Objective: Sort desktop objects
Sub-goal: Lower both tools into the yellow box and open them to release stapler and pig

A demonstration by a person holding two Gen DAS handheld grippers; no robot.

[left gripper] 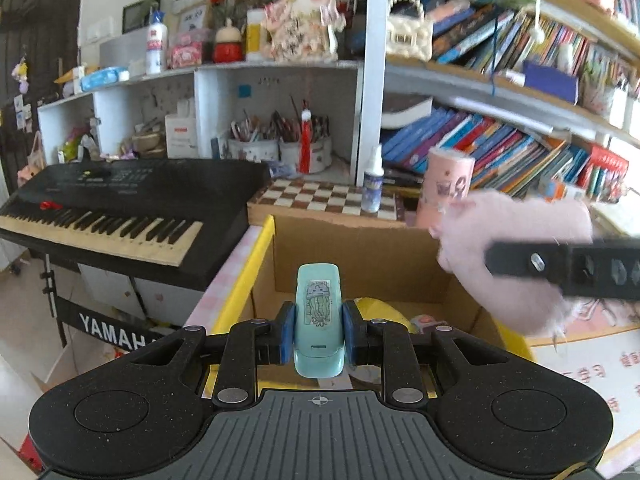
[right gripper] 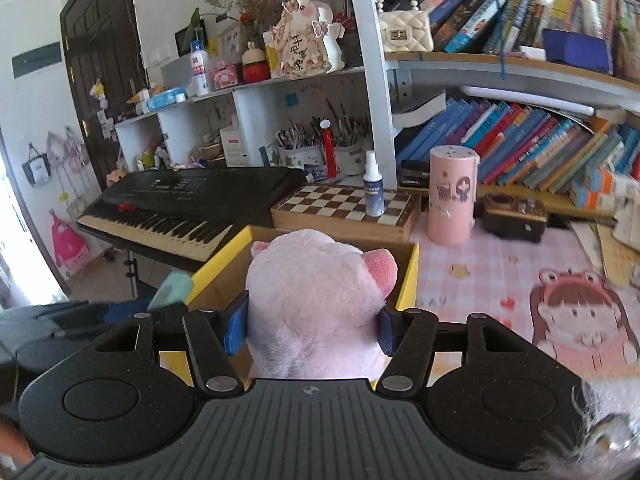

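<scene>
Left gripper [left gripper: 319, 338] clamped teal stapler [left gripper: 319, 312], long axis toward 12 o'clock, over cardboard box [left gripper: 360, 256]. Right gripper [right gripper: 310, 326] clamped pink plush [right gripper: 316, 300]; box rim [right gripper: 224, 268] at 12 o'clock, near.

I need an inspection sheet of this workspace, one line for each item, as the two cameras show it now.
Surface: desk with a pink checked cover.
Job's things: mint stapler and pink plush toy, each held over the open cardboard box with yellow flaps.
Clutter: chessboard with a spray bottle on it; pink canister beside the chessboard.
Grippers: left gripper jaws shut on the stapler; right gripper jaws clamp the plush toy.
Cables: nothing seen.
Surroundings: black keyboard left of the desk; crowded bookshelves behind.
</scene>
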